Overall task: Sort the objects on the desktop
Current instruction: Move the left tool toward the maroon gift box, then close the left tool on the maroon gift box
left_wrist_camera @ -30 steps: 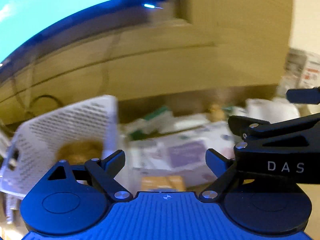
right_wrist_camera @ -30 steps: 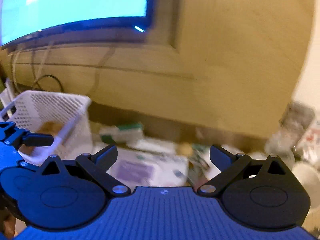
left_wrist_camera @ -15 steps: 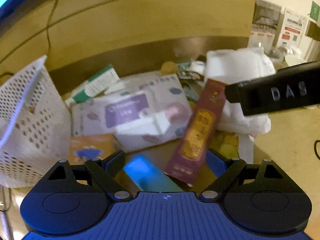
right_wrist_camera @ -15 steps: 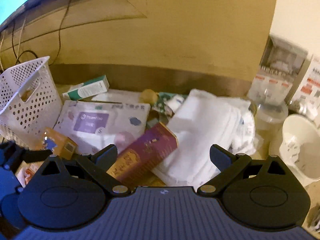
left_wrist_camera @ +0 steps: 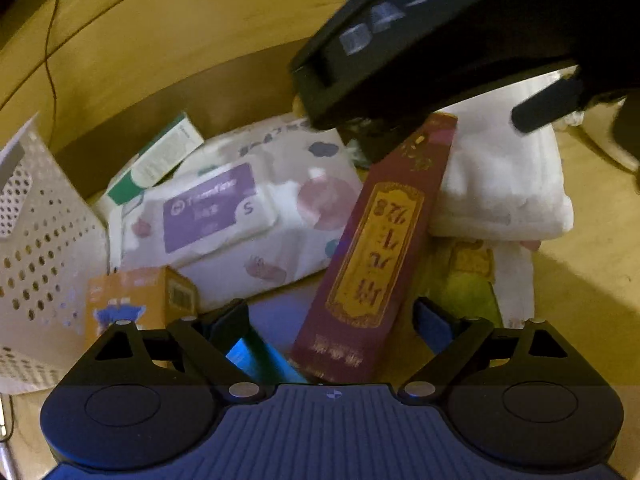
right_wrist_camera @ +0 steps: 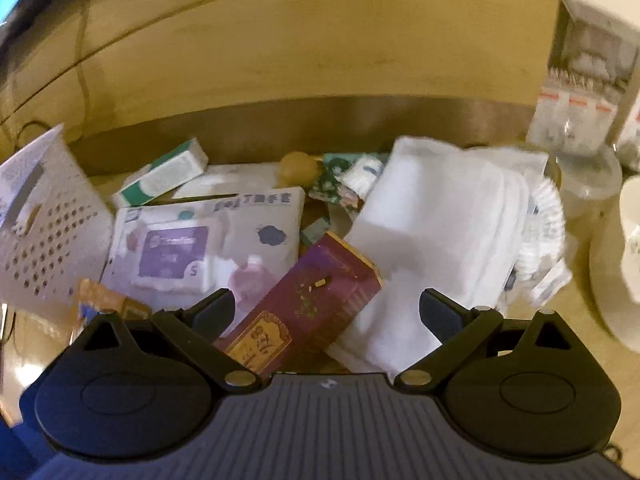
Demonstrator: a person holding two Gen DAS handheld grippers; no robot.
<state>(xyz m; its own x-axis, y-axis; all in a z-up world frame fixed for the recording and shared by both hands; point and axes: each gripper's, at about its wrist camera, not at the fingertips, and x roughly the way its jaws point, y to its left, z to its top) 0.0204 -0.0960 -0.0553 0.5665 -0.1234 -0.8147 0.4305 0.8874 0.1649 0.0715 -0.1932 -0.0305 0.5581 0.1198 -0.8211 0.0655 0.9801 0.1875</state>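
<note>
Both claws were wide open w/ nothing held; left gripper (left_wrist_camera: 331,316) over the maroon box (left_wrist_camera: 380,248), right gripper (right_wrist_camera: 327,312) over its end, by the white towels (right_wrist_camera: 436,232); left cam was half blocked by the right one's black body; blue thing (left_wrist_camera: 260,356) showed only there, too blurry to ID; white basket (right_wrist_camera: 48,216) sat far left, cut off.

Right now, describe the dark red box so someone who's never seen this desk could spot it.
Start at the white perforated basket on the left, then move right past the purple-labelled wipes pack. The long maroon box lies slanted between that pack and the folded white cloth. It alone is dark red with a gold panel of characters.
</note>
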